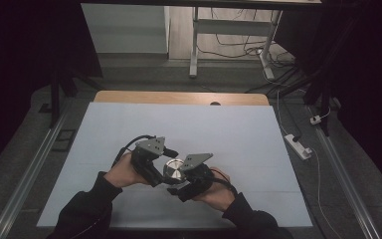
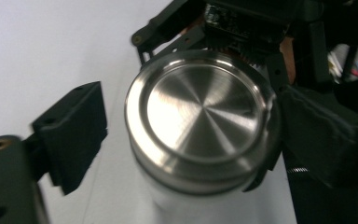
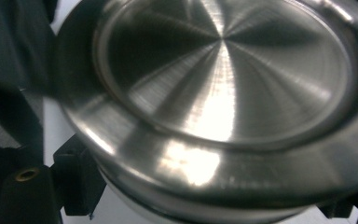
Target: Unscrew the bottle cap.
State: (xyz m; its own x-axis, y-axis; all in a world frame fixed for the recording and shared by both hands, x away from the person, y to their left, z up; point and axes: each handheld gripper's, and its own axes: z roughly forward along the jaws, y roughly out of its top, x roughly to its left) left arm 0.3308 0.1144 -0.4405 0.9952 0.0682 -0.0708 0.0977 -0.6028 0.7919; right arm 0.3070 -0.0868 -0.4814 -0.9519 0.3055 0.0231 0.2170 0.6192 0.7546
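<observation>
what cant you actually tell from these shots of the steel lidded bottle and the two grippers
- White bottle with a round brushed-steel lid: its body is cut off by the bottom edge in the left gripper view, so height and base are unknown.
- Right gripper: in the right gripper view the lid covers most of the jaws, so grip is unclear.
- Left gripper: the high view is too small to show whether either jaw touches the bottle.

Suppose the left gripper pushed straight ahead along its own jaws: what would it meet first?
Most likely the steel lid of the white bottle, which sits right between and ahead of the left gripper's jaws. The right gripper lies just beyond it. Exact depth is hard to judge.
</observation>
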